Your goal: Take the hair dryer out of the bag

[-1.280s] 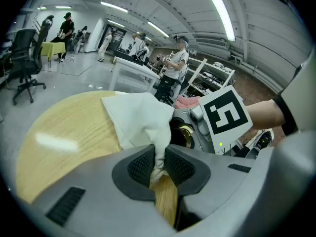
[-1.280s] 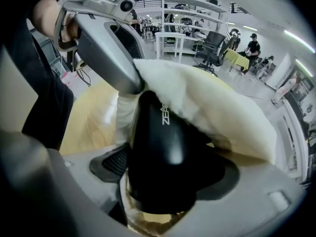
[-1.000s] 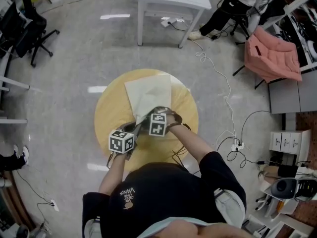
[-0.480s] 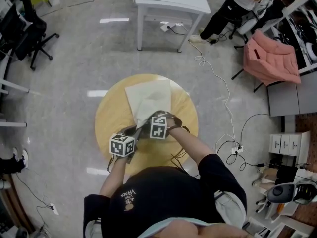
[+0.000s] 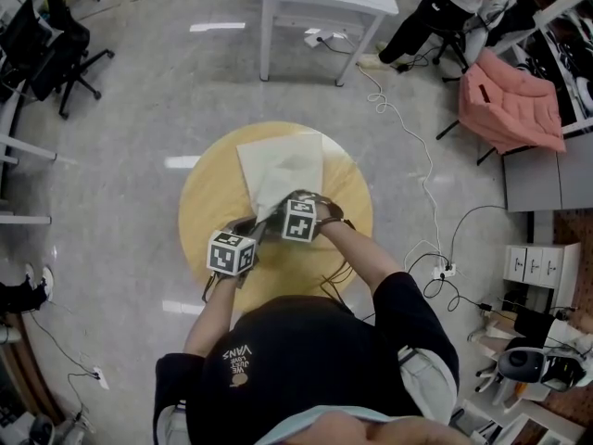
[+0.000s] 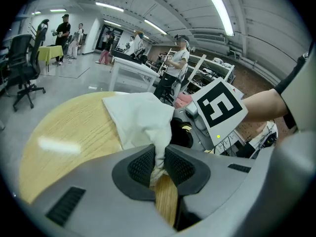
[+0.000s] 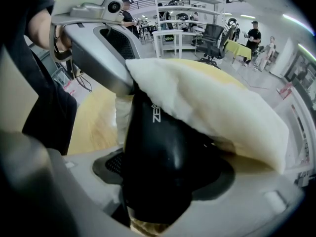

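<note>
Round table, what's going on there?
A person at the table pinches the edge of the white bag with the left hand-held gripper. The right hand-held gripper has just been closing its jaws and now grips the black hair dryer, which is partly out of the bag.

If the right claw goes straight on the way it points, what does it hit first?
The black hair dryer: it already sits between the jaws of the right claw, which have just been closing on it. Depth beyond is unclear.
</note>
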The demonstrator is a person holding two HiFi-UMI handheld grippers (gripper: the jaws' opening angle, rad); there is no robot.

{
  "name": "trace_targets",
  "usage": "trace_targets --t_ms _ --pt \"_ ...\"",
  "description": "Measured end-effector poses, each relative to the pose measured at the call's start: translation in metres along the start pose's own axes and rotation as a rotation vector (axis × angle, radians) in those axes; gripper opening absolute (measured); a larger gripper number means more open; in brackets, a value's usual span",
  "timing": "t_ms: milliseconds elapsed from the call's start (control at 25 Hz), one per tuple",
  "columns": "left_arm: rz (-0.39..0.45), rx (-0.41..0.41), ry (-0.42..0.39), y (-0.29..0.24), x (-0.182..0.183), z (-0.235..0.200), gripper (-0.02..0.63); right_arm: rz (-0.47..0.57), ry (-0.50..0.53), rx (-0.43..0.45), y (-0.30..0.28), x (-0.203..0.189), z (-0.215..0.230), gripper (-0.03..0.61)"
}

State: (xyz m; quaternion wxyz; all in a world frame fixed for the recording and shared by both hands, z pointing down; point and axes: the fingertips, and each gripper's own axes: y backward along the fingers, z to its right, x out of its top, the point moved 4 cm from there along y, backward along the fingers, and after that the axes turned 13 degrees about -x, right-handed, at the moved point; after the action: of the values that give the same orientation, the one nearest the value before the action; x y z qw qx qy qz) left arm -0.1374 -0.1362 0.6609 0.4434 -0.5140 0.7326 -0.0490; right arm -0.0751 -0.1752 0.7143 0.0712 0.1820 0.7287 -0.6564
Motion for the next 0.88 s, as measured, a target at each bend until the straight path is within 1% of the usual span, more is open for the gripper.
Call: trace_targets --t_ms 320,560,880 --pt "0.001 0.003 -0.023 0.006 0.002 0.005 0.054 0.027 -0.044 0.043 0.01 0.003 -0.003 0.351" --pt "-0.004 0.002 -0.027 0.009 0.001 0.014 0.054 0.035 -0.037 0.076 0.019 -0.001 -0.01 0.351" --pt "-0.026 0.002 -0.054 0.009 -0.001 0.021 0.054 0.045 -0.035 0.108 0.028 -0.008 -0.015 0.351"
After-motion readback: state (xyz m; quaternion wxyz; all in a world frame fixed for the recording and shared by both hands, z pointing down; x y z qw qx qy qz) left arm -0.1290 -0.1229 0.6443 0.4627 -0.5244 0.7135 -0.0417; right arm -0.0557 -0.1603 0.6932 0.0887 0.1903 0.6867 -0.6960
